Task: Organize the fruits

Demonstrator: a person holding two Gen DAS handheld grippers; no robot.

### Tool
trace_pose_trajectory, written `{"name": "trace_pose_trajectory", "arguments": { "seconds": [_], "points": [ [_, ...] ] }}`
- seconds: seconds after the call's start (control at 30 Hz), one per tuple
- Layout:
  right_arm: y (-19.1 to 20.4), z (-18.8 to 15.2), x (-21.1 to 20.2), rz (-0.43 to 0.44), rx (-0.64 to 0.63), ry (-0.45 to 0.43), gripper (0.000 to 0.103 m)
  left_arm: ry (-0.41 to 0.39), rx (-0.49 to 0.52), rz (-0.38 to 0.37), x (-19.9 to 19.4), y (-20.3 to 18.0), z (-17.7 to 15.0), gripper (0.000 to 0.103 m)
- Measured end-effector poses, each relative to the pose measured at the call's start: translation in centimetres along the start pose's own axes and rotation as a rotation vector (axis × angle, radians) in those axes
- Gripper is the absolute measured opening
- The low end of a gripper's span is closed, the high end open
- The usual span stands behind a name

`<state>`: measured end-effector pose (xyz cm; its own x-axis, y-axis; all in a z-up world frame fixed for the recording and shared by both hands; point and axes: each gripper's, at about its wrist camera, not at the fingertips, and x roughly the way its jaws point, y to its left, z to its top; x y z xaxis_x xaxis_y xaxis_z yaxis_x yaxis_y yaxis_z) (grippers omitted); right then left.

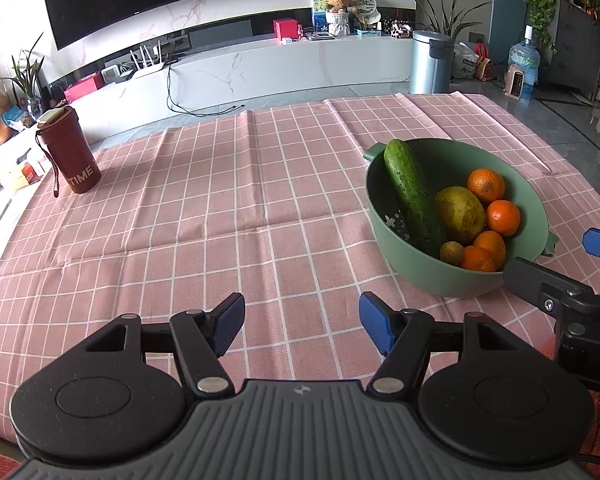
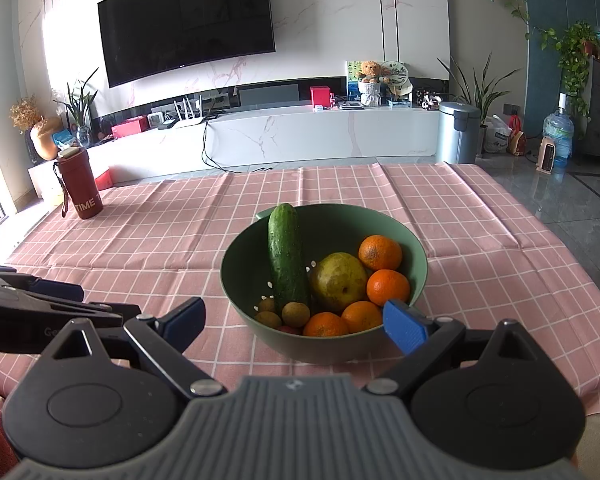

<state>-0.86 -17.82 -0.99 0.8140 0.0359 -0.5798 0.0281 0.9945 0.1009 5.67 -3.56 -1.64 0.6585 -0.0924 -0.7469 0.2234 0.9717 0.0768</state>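
A pink checked tablecloth [image 2: 180,240] covers the worktop. On its far left corner stands a red tumbler [image 2: 80,184] marked "TIME", upright, with a wrist strap. Beyond the tablecloth runs a white marble TV console [image 2: 300,136], a black television [image 2: 188,24] above it, a teddy bear [image 2: 370,72] on it, a grey pedal bin [image 2: 458,132] at its right end.

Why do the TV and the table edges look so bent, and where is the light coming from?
Both wrist views are fisheye, so the TV bows; in the right wrist view, daylight glares from the left, and the red cup casts its shadow rightward on the tablecloth.
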Motion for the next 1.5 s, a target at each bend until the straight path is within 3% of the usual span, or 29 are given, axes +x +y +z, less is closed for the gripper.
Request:
{"name": "trace_pose_trajectory", "arguments": {
  "seconds": [1.5],
  "points": [
    [-0.01, -0.12, 0.08, 0.0, -0.001, -0.002, 0.092, 0.006, 0.004, 0.015, -0.39, 0.05, 0.01, 0.077]
  ]
}}
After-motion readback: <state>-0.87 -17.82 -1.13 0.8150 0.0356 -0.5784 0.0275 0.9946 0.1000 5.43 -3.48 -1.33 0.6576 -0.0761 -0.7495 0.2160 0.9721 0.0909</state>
